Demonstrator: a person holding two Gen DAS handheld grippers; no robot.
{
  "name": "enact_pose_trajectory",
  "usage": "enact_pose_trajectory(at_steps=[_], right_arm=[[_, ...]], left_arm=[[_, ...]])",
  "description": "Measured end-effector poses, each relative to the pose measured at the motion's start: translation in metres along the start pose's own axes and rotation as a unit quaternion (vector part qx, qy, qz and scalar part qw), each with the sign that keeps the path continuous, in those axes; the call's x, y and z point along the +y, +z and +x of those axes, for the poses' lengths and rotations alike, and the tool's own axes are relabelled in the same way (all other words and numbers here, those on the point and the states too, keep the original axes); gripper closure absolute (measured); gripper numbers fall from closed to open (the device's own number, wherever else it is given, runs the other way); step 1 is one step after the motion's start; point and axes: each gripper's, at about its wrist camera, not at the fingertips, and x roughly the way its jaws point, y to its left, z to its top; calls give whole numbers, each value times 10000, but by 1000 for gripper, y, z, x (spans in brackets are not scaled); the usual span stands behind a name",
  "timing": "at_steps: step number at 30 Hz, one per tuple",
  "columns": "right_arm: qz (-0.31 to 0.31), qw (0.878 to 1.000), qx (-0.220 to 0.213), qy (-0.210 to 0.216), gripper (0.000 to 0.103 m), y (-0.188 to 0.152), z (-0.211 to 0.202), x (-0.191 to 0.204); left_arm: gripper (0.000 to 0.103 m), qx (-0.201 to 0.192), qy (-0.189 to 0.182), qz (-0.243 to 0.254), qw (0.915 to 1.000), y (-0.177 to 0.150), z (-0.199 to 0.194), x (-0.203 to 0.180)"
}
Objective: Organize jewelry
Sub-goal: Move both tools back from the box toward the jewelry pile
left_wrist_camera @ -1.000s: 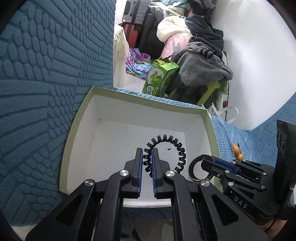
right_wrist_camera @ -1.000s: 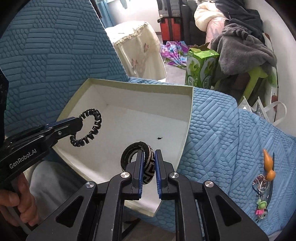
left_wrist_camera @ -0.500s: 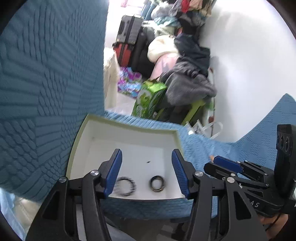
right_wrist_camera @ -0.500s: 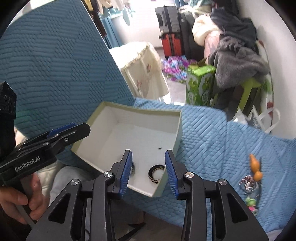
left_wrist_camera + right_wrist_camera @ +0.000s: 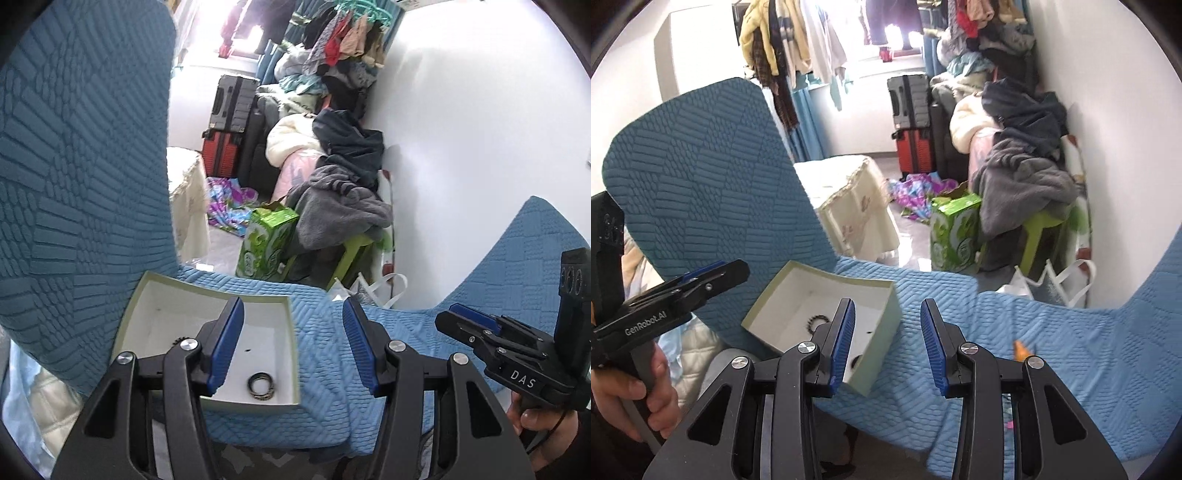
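A white box with a pale green rim [image 5: 291, 321] sits on the blue textured seat; it also shows in the right wrist view [image 5: 886, 314]. A patterned black bracelet [image 5: 261, 385] lies in its near corner. A black coiled hair tie [image 5: 817, 320] lies further left, mostly hidden behind my left finger in the left wrist view [image 5: 180, 340]. My left gripper [image 5: 293, 347] is open and empty, raised above the box. My right gripper [image 5: 886, 343] is open and empty, above the box's right corner. An orange trinket [image 5: 1021, 349] lies on the seat to the right.
The blue seat back [image 5: 701, 184] rises left of the box. Beyond the seat edge stand a green carton [image 5: 266, 243], a green stool under heaped clothes [image 5: 343, 210], suitcases [image 5: 910, 122] and a cloth-covered table [image 5: 857, 221]. A white wall [image 5: 480, 147] is on the right.
Both grippers opened, dropping the hair tie and the bracelet into the box, then pulled back and up. The box now looks smaller and lower in both views.
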Motion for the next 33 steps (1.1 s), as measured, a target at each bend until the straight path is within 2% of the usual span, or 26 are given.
enact_pose_trajectory(at_steps=[10, 17, 20, 22, 27, 33], right_arm=[[236, 9988, -113, -413, 68, -33, -19, -52], [451, 9969, -83, -641, 68, -69, -14, -84], [495, 9955, -28, -811, 68, -89, -3, -99], [522, 9924, 341, -1059, 68, -104, 13, -111], [758, 9911, 527, -960, 68, -127, 27, -138], [792, 9920, 660, -729, 68, -144, 45, -158]], left_arm=[[47, 67, -322, 107, 9994, -21, 19, -33], [47, 409, -517, 185, 9977, -47, 55, -51], [47, 576, -587, 291, 9962, -60, 68, -60], [47, 720, -711, 378, 9941, -69, 76, -65], [47, 1110, -891, 491, 9886, -94, 100, -81], [49, 1503, -1165, 245, 9814, -119, 132, -84]])
